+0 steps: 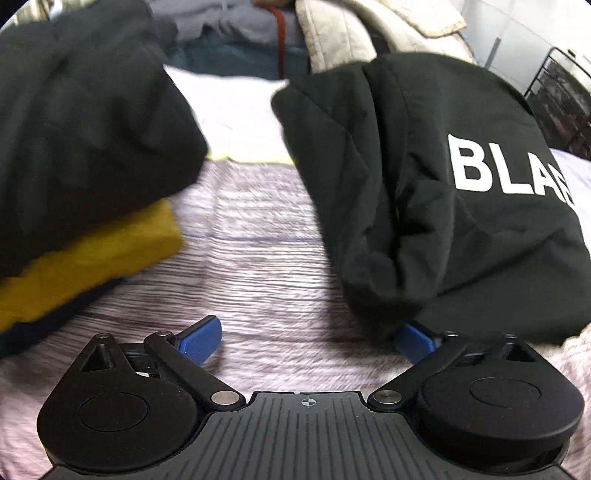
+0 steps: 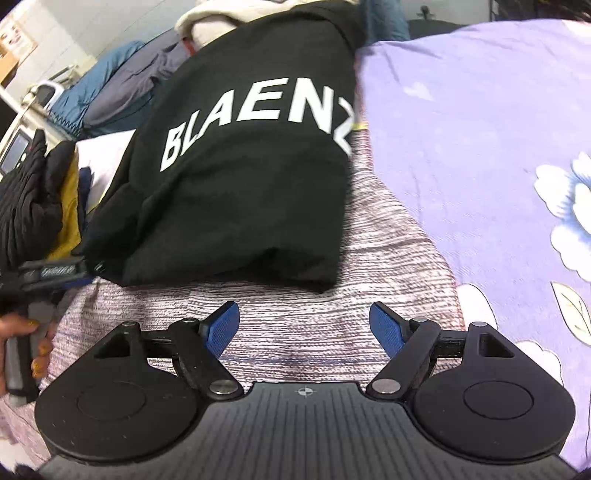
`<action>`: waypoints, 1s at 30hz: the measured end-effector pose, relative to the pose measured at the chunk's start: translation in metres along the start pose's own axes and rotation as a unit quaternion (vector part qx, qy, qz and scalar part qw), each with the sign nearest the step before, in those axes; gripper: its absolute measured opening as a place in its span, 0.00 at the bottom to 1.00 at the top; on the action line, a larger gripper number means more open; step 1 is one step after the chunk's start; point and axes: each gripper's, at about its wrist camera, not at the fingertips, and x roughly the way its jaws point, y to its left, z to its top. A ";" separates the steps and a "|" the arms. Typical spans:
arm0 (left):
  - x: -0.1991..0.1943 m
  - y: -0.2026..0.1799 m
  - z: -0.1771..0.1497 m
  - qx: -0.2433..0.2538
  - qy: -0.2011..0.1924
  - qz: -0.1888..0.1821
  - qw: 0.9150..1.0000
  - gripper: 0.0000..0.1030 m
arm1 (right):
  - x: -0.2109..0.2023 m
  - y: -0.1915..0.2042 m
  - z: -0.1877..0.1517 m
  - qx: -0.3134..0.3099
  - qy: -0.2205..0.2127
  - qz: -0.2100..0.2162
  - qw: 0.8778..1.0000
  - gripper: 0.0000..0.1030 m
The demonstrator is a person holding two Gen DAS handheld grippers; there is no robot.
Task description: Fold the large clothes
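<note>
A folded black garment [image 1: 424,206] with white lettering lies on the striped pink bedsheet [image 1: 258,266]. In the left wrist view it sits to the right, and its near corner hangs over the right blue fingertip [image 1: 412,341] of my left gripper [image 1: 308,339]. That gripper stands open, low over the sheet, with only sheet between its fingers. In the right wrist view the same garment [image 2: 240,192] lies just beyond my right gripper [image 2: 304,326], which is open and holds nothing. My left gripper [image 2: 55,275], held by a hand [image 2: 22,343], shows at the garment's left corner.
A stack of a black garment [image 1: 81,122] on a yellow one [image 1: 92,258] sits at the left. A purple floral quilt [image 2: 480,147] covers the right side. A cream jacket [image 1: 351,33] and blue bedding [image 2: 110,92] lie at the back, near a metal rack [image 1: 557,88].
</note>
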 end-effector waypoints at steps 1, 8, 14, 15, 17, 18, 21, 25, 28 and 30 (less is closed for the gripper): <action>-0.011 -0.002 -0.001 0.008 -0.010 0.008 1.000 1.00 | -0.001 -0.002 -0.001 0.007 -0.002 0.001 1.000 0.80; -0.060 -0.006 0.001 -0.055 -0.048 -0.085 0.994 1.00 | -0.004 -0.017 -0.001 0.038 -0.009 0.005 0.999 0.81; -0.074 -0.041 0.018 -0.045 -0.104 -0.102 0.988 1.00 | -0.008 -0.024 0.010 0.039 -0.015 0.001 0.999 0.81; -0.077 -0.050 0.022 -0.022 -0.116 -0.104 0.988 1.00 | -0.009 -0.023 0.011 0.036 -0.016 0.000 0.999 0.81; -0.074 -0.064 0.033 0.019 -0.125 -0.106 0.986 1.00 | -0.011 -0.024 0.013 0.032 -0.019 -0.001 0.999 0.81; -0.070 -0.070 0.039 0.032 -0.121 -0.107 0.986 1.00 | -0.011 -0.024 0.014 0.032 -0.018 0.000 0.999 0.81; -0.043 -0.078 0.049 0.044 -0.096 -0.102 0.989 1.00 | -0.011 -0.024 0.014 0.032 -0.019 0.002 0.999 0.81; 0.019 -0.071 0.043 0.044 0.001 -0.059 0.997 1.00 | -0.012 -0.022 0.014 0.030 -0.013 0.001 0.999 0.82; 0.035 -0.059 0.037 0.027 0.025 -0.056 0.998 1.00 | -0.014 -0.021 0.015 0.021 -0.006 0.000 1.000 0.82; 0.018 -0.053 0.040 -0.002 0.006 -0.065 0.998 1.00 | -0.015 -0.020 0.018 0.006 -0.003 -0.004 1.000 0.83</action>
